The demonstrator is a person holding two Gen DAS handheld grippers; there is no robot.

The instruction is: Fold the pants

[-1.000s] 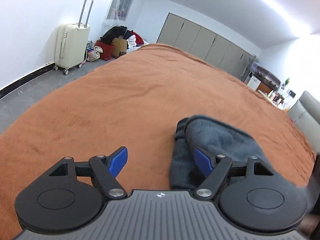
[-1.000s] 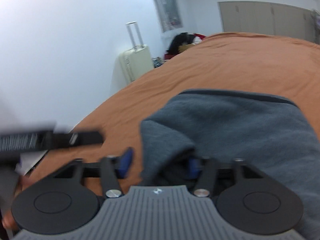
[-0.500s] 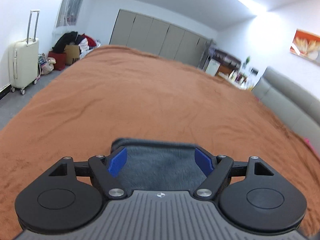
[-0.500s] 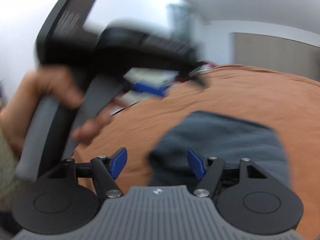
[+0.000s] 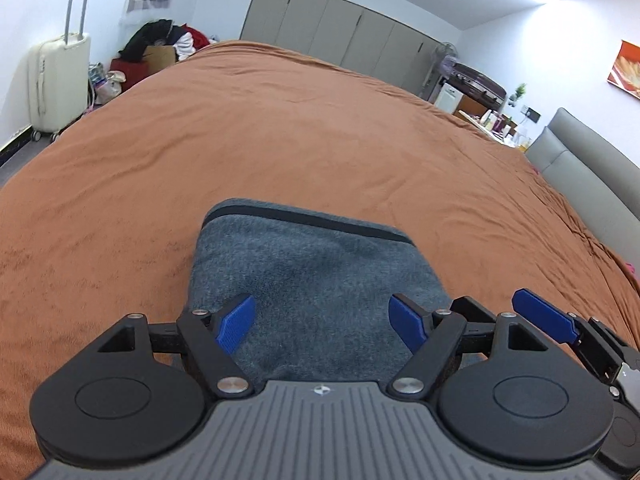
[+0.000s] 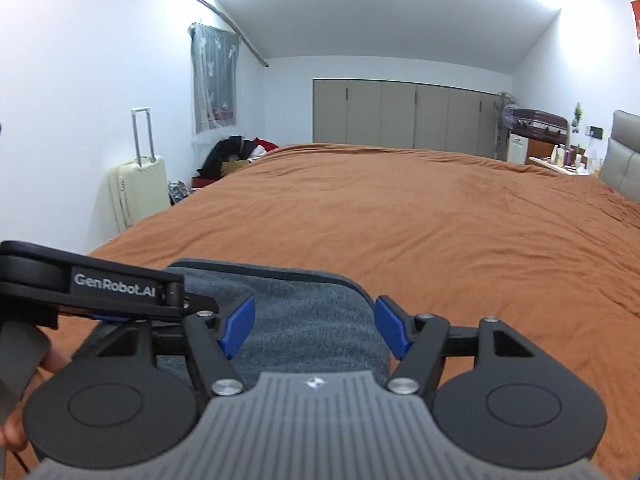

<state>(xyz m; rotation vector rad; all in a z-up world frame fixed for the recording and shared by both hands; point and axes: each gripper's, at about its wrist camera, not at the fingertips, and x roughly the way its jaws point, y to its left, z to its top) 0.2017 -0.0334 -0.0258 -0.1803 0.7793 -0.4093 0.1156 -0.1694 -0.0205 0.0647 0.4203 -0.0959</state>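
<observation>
The grey pants [image 5: 316, 272] lie folded into a compact rectangle on the brown bedspread [image 5: 280, 140], with a dark waistband along the far edge. My left gripper [image 5: 322, 326] is open and empty, just above the near edge of the bundle. My right gripper [image 6: 316, 330] is open and empty too, over the same bundle [image 6: 304, 316] from the near side. The left gripper's body [image 6: 96, 286] shows at the left of the right wrist view. One blue fingertip of the right gripper [image 5: 544, 318] shows at the right of the left wrist view.
A cream suitcase [image 5: 56, 84] stands by the left wall next to a pile of clothes and boxes [image 5: 160, 46]. Wardrobe doors [image 5: 340, 46] line the far wall. A grey headboard [image 5: 588, 172] is at the right. The bedspread stretches far beyond the pants.
Both grippers have drawn back and settled side by side over the near edge of the folded pants. The left gripper swung right to face the bundle. The pants now lie flat and square.
</observation>
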